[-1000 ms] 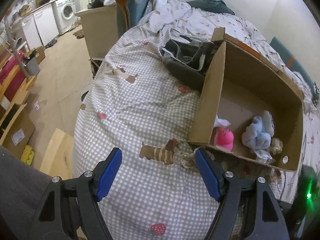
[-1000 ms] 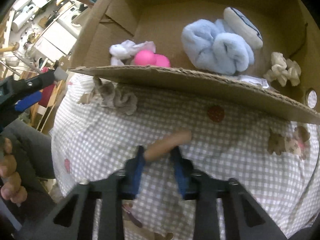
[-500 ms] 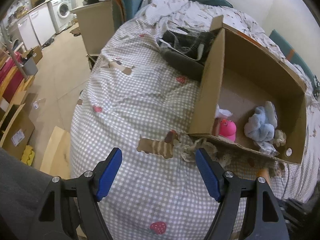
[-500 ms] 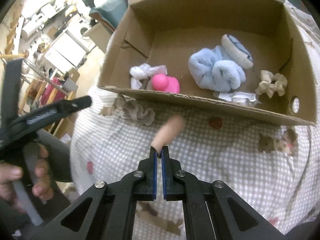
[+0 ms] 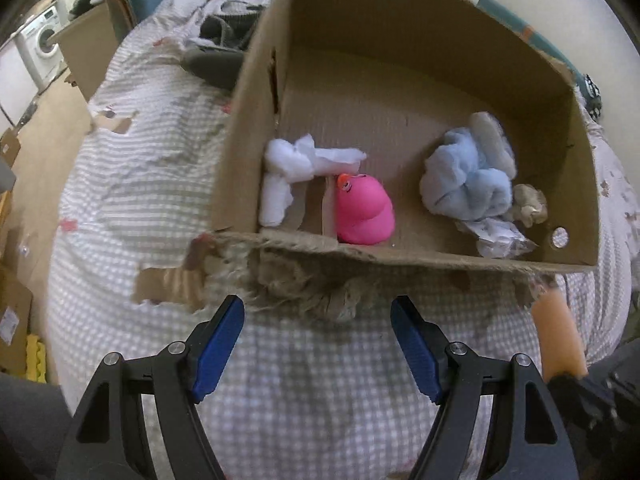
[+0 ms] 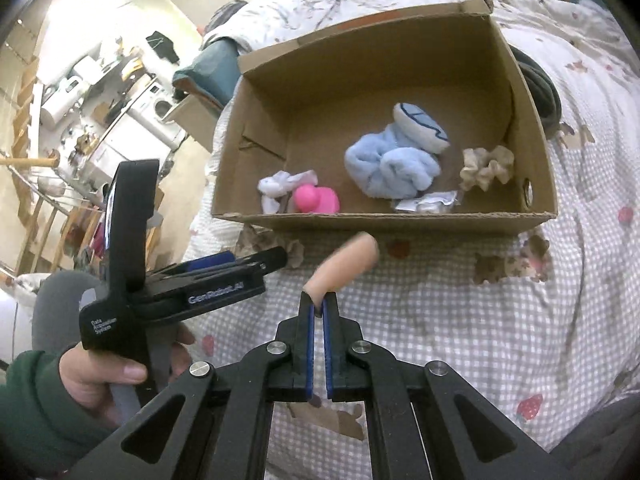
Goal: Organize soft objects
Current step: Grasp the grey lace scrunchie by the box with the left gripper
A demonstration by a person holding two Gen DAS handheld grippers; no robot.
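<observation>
A cardboard box [image 6: 384,222] lies on a checked bedspread [image 6: 460,312]. Inside are a pink duck toy [image 5: 362,210], a white cloth [image 5: 292,164], a light blue plush [image 5: 468,176], a beige scrunchie [image 6: 486,168] and a clear wrapper [image 6: 430,202]. A beige scrunchie [image 5: 320,294] lies on the bed against the box's front wall. My left gripper [image 5: 318,332] is open just before it. My right gripper [image 6: 319,310] is shut on a peach soft cylinder [image 6: 346,266], held above the bed in front of the box; it also shows in the left wrist view [image 5: 558,340].
A dark bag [image 5: 218,60] lies on the bed left of the box. The left gripper [image 6: 192,280] and the hand holding it show in the right wrist view. A washing machine [image 5: 40,42] and boxes stand on the floor to the left.
My left gripper has moved forward to the box front and the scrunchie. My right gripper, shut on the peach cylinder, has lifted it and drawn back from the box.
</observation>
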